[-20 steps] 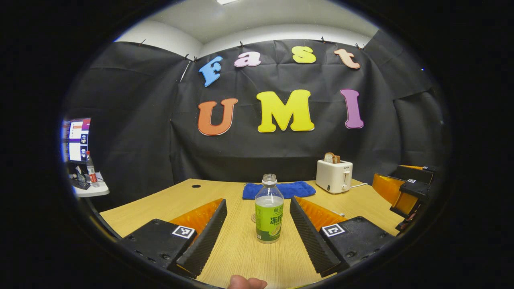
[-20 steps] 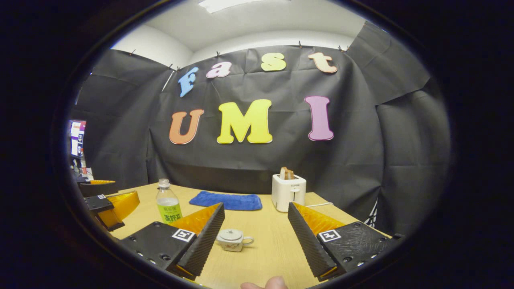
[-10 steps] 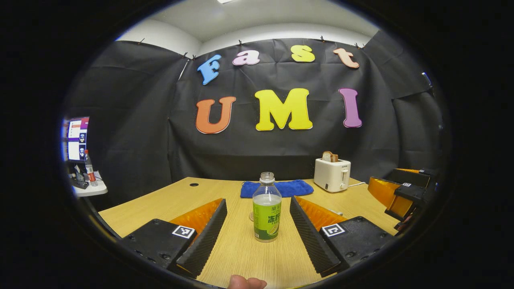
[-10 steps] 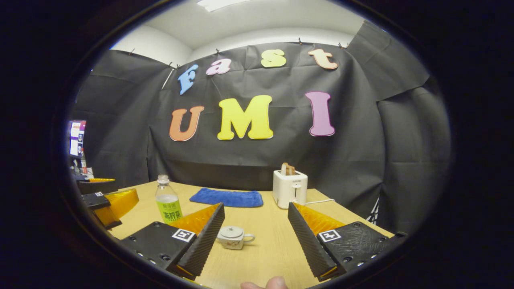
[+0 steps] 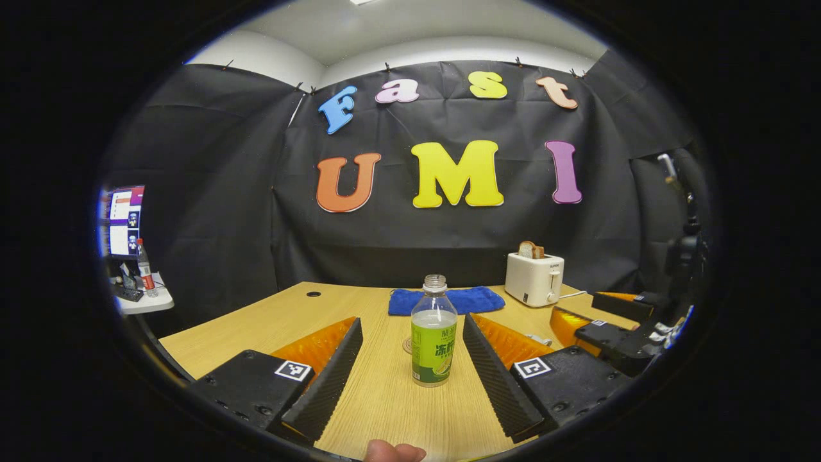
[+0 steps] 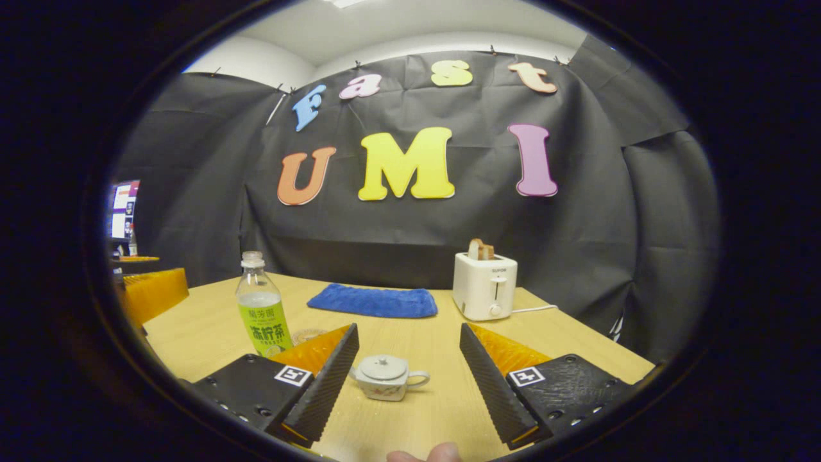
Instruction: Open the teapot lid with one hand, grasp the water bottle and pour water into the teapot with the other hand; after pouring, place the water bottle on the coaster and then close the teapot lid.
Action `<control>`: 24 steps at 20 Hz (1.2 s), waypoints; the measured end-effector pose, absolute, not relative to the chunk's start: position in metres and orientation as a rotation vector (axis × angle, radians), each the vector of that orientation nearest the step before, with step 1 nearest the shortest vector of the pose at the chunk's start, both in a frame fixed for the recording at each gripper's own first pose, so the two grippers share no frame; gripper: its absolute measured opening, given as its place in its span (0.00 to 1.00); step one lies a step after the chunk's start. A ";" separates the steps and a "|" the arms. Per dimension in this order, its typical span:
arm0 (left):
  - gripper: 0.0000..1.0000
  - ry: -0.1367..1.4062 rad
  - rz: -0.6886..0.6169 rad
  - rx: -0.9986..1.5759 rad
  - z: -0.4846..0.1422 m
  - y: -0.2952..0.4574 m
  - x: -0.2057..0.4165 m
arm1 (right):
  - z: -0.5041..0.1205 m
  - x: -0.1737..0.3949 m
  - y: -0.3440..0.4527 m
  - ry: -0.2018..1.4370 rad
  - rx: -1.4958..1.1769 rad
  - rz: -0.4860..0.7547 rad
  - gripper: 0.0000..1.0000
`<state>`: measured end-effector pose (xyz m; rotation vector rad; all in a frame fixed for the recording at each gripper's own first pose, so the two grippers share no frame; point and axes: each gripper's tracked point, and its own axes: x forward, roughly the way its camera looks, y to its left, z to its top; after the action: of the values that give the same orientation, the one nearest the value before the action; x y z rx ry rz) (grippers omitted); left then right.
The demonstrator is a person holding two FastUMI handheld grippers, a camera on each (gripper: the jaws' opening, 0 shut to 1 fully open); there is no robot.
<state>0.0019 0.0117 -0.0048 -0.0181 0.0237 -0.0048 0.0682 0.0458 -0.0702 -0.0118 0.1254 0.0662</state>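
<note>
Nothing of the task looks done yet: the lid is on, the bottle is ungrasped, and pouring, setting down and closing all remain.

The desk spreads across the lower half of both views. Far back on it a toaster holds a slice of bread, with a blue cloth to its left.

My left claw is spread wide, gripping nothing, and the water bottle stands upright between its fingers at lower centre, touched by neither. It is uncapped and filled with clear liquid to just above its green label. Just behind its base a round coaster peeks out.

My right claw is likewise wide open and empty. The teapot sits low in the centre of the right gripper view between its fingers, untouched, with its lid seated, so I cannot tell what is inside.
</note>
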 end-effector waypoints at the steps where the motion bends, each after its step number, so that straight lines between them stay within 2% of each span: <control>1: 0.98 0.024 -0.002 -0.020 -0.004 0.013 0.001 | -0.077 0.076 0.049 0.137 -0.015 0.067 0.95; 8: 0.98 0.025 0.024 -0.029 -0.004 0.026 0.002 | -0.112 0.106 0.068 0.215 -0.001 0.074 0.97; 12: 0.98 0.037 0.022 -0.021 -0.008 0.026 0.003 | -0.115 0.115 0.081 0.216 -0.017 0.094 0.92; 13: 0.98 0.039 0.023 -0.021 -0.008 0.025 0.004 | -0.120 0.117 0.084 0.228 -0.027 0.103 0.86; 14: 0.98 0.040 0.023 -0.021 -0.009 0.025 0.004 | -0.122 0.119 0.088 0.236 -0.030 0.114 0.71; 16: 0.98 0.042 0.021 -0.020 -0.011 0.024 0.005 | -0.128 0.118 0.092 0.253 -0.026 0.126 0.55; 17: 0.98 0.042 0.021 -0.019 -0.009 0.024 0.005 | -0.130 0.119 0.094 0.259 -0.024 0.127 0.56; 19: 0.98 0.042 0.021 -0.018 -0.010 0.026 0.005 | -0.136 0.120 0.094 0.285 -0.018 0.132 0.47; 21: 0.98 0.044 0.022 -0.023 -0.012 0.027 0.005 | -0.136 0.120 0.095 0.287 -0.008 0.136 0.50; 22: 0.98 0.046 0.023 -0.024 -0.012 0.026 0.006 | -0.135 0.123 0.088 0.282 -0.023 0.096 0.50; 24: 0.98 0.052 0.025 -0.026 -0.013 0.028 0.006 | -0.139 0.131 0.083 0.303 0.017 0.103 0.12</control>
<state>0.0060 0.0278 -0.0131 -0.0258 0.0519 0.0254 0.1311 0.0828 -0.1395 0.0166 0.3031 0.1029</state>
